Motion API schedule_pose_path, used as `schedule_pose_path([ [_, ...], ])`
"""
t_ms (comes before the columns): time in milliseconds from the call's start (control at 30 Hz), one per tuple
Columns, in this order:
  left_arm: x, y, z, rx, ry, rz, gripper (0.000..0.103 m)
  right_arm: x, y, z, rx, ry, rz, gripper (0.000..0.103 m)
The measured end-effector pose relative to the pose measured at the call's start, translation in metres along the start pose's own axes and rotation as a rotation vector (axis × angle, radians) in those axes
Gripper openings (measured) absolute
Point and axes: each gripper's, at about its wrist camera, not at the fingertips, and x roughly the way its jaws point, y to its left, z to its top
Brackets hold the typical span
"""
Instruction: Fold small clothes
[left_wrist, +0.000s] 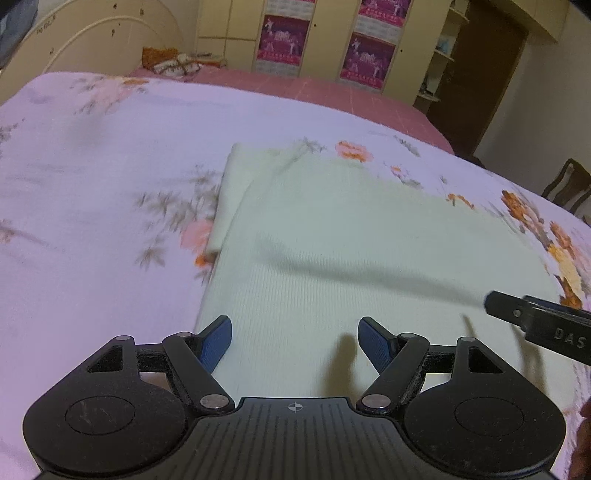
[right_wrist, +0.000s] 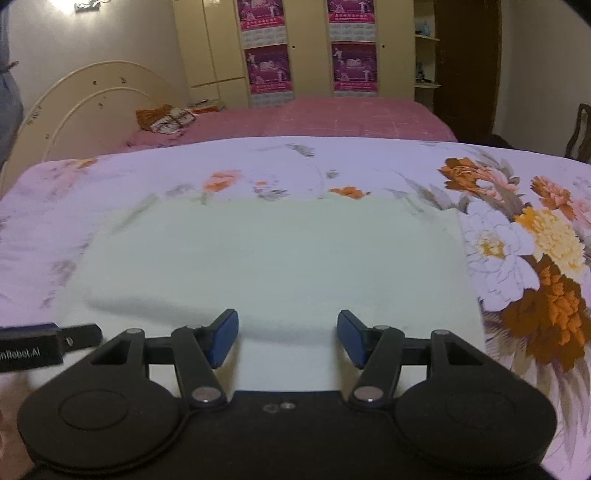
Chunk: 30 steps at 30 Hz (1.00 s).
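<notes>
A pale green ribbed garment (left_wrist: 343, 236) lies flat on the floral sheet, folded into a rough rectangle with a lower layer showing at its far left edge. It also fills the middle of the right wrist view (right_wrist: 273, 254). My left gripper (left_wrist: 294, 341) is open and empty, hovering over the garment's near left part. My right gripper (right_wrist: 287, 338) is open and empty over the garment's near edge. The right gripper's body shows at the right edge of the left wrist view (left_wrist: 543, 325); the left gripper's body shows at the left edge of the right wrist view (right_wrist: 48, 341).
The floral sheet (left_wrist: 92, 177) covers the near bed surface. Behind it lies a pink bed (right_wrist: 332, 118) with an orange and white bundle (right_wrist: 166, 118), a curved headboard (right_wrist: 85, 114), cupboards with purple posters (right_wrist: 269, 70), and a wooden chair (left_wrist: 569, 184) at the right.
</notes>
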Motion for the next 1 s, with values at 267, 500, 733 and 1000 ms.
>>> schedule_pose_path([
  [267,-0.025,0.012,-0.031,-0.087,0.062,-0.057,0.075,-0.016,0.017,-0.017,-0.022,0.015,0.024,0.059],
  [500,-0.033,0.032,-0.064,-0.280,0.044,-0.202,0.075,-0.025,0.014,-0.028,-0.001,0.017,0.028,0.060],
  [733,0.002,0.050,-0.060,-0.534,-0.088,-0.343,0.075,-0.021,0.013,-0.032,0.016,0.008,0.043,0.060],
  [1000,0.051,0.047,-0.041,-0.657,-0.179,-0.395,0.042,-0.003,0.016,-0.018,-0.004,-0.022,0.074,0.060],
])
